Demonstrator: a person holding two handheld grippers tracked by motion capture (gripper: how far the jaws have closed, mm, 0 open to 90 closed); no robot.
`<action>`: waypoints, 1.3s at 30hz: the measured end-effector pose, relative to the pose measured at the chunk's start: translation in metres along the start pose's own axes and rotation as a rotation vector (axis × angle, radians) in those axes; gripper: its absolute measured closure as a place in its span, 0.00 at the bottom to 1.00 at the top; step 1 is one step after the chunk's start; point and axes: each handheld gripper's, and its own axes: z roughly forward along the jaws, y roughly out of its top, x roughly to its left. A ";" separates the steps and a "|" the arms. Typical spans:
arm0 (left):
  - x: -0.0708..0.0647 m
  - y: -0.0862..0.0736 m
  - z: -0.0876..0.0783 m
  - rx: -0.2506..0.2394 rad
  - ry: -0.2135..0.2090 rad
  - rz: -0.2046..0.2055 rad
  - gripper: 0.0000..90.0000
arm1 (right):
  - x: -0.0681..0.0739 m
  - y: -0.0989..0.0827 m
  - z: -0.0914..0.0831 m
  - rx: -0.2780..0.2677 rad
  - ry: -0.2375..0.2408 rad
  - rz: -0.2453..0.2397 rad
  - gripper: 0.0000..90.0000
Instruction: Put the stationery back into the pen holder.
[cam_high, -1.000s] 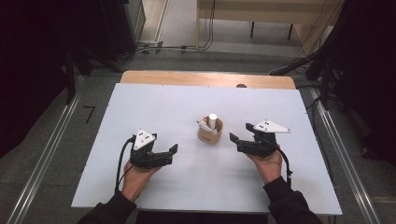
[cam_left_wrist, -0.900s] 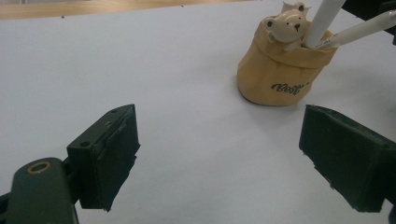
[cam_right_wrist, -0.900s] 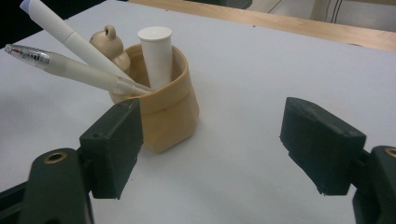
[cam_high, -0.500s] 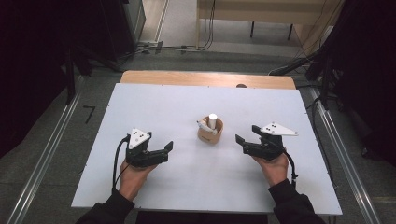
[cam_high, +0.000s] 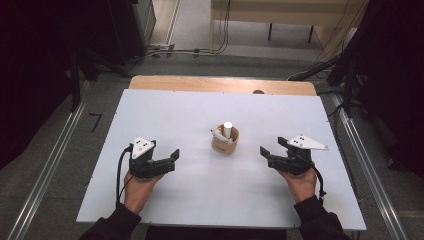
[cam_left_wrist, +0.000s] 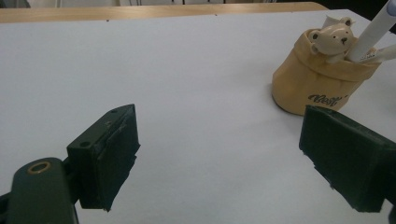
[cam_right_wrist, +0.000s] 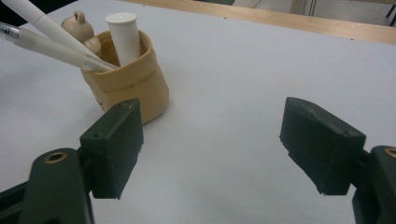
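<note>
With both jaws spread and nothing held, my left hand-held gripper and right hand-held gripper flank the pen holder at centre frame on the worktop. Risk: nudging it tips the leaning pens out.

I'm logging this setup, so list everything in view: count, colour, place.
pen holder: one, tan, soft-sided, table centre.
bear figure: one, cream, on the holder's rim.
pens: two, white, leaning out of the holder.
tube: one, white, upright in the holder.
table: one, white top, wooden far edge.
left gripper: one, black, open, left of the holder.
right gripper: one, black, open, right of the holder.
</note>
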 end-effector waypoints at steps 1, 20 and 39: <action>0.001 0.000 -0.001 -0.003 0.004 0.001 0.13 | 0.000 0.000 -0.001 -0.001 -0.001 -0.001 0.22; 0.010 -0.004 -0.015 -0.016 0.044 -0.010 0.13 | -0.014 -0.017 -0.026 0.006 -0.047 0.019 0.22; 0.010 -0.011 -0.028 -0.019 0.047 -0.016 0.13 | -0.032 -0.032 -0.053 0.009 -0.105 0.059 0.22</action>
